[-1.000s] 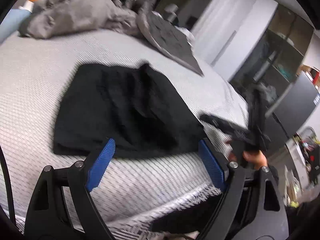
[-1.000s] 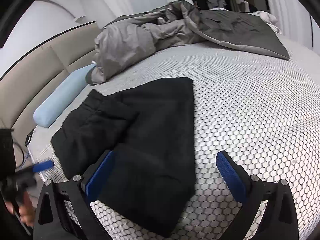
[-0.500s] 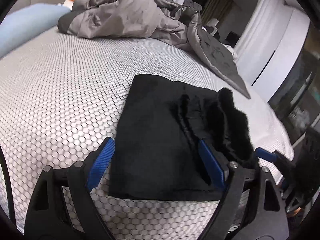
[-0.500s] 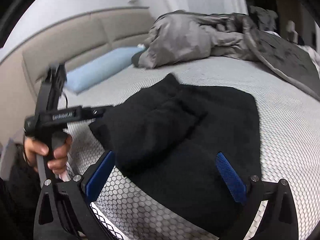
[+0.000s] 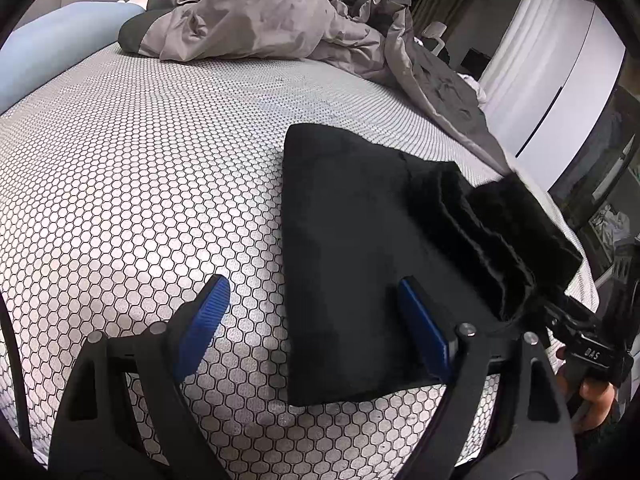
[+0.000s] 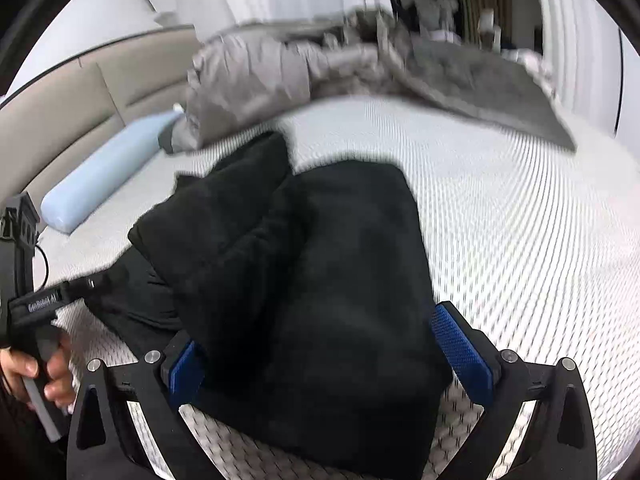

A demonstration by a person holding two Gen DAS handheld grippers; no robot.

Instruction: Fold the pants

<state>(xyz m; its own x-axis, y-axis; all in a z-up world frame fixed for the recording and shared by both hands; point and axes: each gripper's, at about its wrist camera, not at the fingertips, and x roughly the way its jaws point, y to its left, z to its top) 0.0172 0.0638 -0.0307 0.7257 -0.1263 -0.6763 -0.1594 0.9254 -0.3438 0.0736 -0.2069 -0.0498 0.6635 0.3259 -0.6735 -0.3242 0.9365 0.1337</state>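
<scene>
Black fabric fills the middle of both views: the pants lie folded on the bed, on its honeycomb-patterned white cover, close to the near edge. We see thicker bunched layers along one side of the stack, standing higher than the flat part.

Our left hand-held gripper hangs over the near corner of the pants with its blue pads spread wide; one pad sits above bare cover, the other above the cloth, and nothing is pinched between them. Our right hand-held gripper is spread too, its pads on either side of the near end of the pants; whether they touch the cloth we cannot tell, as this view is blurred.

A rumpled grey duvet is heaped at the far side of the bed, and a pale blue pillow lies along the beige headboard.
</scene>
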